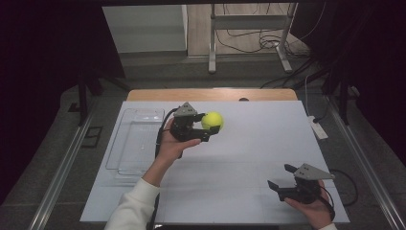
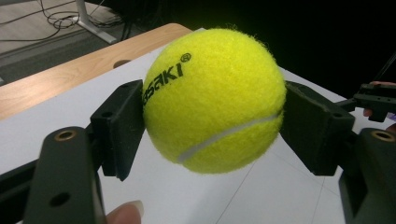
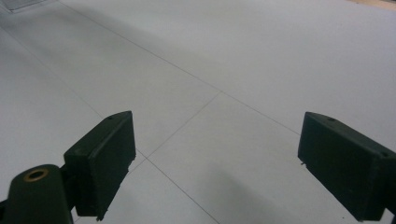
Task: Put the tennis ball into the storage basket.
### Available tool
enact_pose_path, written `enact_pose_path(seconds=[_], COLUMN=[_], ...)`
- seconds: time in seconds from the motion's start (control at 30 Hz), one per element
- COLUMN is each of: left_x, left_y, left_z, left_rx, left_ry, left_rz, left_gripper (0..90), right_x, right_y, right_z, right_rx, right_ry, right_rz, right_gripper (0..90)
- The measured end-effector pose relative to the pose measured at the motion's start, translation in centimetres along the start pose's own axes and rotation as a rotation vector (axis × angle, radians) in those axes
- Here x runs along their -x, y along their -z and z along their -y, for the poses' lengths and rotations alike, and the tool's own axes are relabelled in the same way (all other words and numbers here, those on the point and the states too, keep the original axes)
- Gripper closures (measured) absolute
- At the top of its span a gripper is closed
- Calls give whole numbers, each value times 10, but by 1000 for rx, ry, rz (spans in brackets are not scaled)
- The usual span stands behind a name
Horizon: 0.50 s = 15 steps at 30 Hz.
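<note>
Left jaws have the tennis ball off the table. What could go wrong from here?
1. The tennis ball is round and fuzzy, and the left gripper pinches it between two flat pads at its sides, with nothing beneath. A jolt might roll it out.
2. If dropped onto the white table, it would likely bounce and roll away.
3. The clear tray has low walls; released from height, the ball might hop out.

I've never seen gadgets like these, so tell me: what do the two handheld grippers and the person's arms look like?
Each is a black handheld tool with two blocky black jaws. The left gripper and the right gripper each carry a grey three-cornered plate on top and trail a black cable. Brass-coloured rings sit in the jaw arms in both gripper views. The left arm wears a white sleeve.
</note>
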State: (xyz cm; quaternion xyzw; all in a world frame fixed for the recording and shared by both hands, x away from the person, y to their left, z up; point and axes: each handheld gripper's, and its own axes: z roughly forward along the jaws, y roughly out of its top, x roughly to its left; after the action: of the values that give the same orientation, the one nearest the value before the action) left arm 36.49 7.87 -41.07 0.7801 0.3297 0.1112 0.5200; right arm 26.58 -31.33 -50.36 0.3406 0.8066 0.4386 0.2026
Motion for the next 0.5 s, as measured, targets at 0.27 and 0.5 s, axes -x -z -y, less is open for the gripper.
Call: enact_pose_path(seconds=[0.27, 0.5], left_x=[-3, -11], left_y=[3, 10], left_z=[-1, -1], left_rx=[8, 18], left_ry=[6, 17], left_rz=[-16, -44], left_gripper=[271, 271], right_x=[0, 0], right_y=[0, 0], right_z=[0, 0], right_rx=[0, 0], right_ry=[0, 1], right_rz=[4, 4], right_gripper=[116, 117])
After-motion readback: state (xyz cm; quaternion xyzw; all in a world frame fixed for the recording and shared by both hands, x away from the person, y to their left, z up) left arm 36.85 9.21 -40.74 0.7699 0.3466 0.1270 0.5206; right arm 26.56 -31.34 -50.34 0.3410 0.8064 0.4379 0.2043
